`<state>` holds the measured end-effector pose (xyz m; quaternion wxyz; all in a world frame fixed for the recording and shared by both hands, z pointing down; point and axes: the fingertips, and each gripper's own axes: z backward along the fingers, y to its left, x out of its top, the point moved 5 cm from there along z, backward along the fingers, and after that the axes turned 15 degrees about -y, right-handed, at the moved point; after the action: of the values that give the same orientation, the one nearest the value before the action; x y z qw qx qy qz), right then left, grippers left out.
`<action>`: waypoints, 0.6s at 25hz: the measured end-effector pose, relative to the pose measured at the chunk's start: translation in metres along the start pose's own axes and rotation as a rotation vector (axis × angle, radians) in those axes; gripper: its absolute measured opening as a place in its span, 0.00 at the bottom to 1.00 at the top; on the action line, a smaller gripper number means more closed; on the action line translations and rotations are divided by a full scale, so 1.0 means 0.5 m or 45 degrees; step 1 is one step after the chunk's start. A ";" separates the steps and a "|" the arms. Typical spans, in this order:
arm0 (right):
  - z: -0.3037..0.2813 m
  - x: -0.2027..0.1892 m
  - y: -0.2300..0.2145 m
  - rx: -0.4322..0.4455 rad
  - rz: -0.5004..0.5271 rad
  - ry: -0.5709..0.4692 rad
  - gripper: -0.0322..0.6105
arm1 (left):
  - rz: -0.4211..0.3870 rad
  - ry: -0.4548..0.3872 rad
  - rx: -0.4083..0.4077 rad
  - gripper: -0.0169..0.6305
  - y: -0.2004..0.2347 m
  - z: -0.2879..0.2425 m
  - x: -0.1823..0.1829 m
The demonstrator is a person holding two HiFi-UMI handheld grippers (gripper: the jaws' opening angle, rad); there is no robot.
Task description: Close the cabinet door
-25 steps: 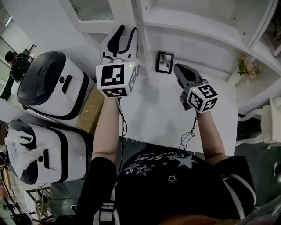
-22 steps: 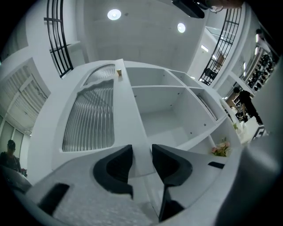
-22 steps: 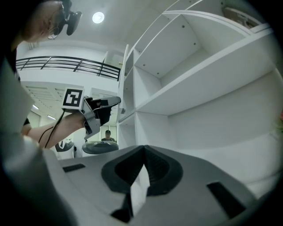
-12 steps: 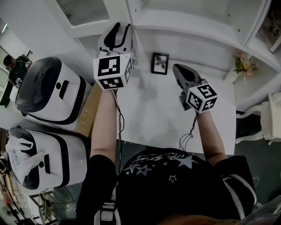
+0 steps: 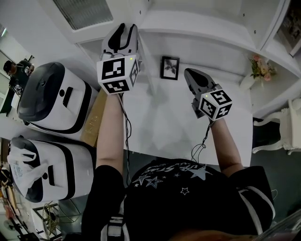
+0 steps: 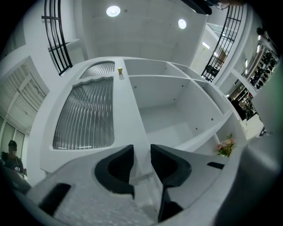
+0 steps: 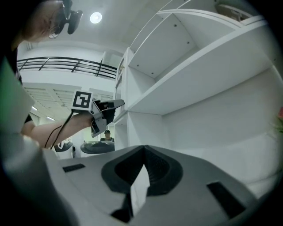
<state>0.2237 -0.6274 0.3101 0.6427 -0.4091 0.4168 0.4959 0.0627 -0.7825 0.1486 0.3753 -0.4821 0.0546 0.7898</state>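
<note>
left gripper, head view: the left gripper [image 5: 127, 30] was raised at the front of the white cabinet [image 5: 202, 28], jaws pointing away from the person and set on the edge of the cabinet door [image 5: 84, 12]. It was probably placed there because the free edge gives the easiest swing.
right gripper, head view: the right gripper [image 5: 193, 75] hung to the right of the left one, above the white ledge [image 5: 178, 122]. It touched nothing and was judged to be idle.
framed picture, head view: the framed picture [image 5: 170, 68] stood between the two grippers and further back.
left gripper, left gripper view: the jaws stood narrowly apart with the door's white edge filling the gap. The pads looked pressed to both of its faces, a light pinch fit for steering the door.
cabinet door, left gripper view: its ribbed glass pane [image 6: 84, 114] spread away to the left of the jaws, and bare shelves [image 6: 172, 110] lay to their right.
door heading, left gripper view: the long axis was upright, running from the jaws up to the cabinet top. The glazed face was turned outward toward the person, and the free edge lay at the jaws. How far it stood open could not be told.
right gripper, right gripper view: its jaws met tip to tip with nothing between them, and it pointed level at the shelf wall.
left gripper, right gripper view: it showed up and to the left of the right gripper's jaws, against an upright white edge.
</note>
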 end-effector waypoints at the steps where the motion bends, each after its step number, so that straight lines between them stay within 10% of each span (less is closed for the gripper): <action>1: 0.001 0.000 -0.001 0.007 -0.004 0.002 0.06 | 0.000 0.002 0.002 0.23 -0.001 0.000 0.000; 15: 0.023 -0.025 0.059 0.209 -0.110 0.026 0.06 | 0.006 -0.037 0.186 0.12 -0.045 0.132 0.048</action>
<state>0.1943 -0.6154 0.3223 0.6906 -0.3776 0.4446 0.4277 0.0235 -0.7241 0.1701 0.4082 -0.4416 0.1077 0.7916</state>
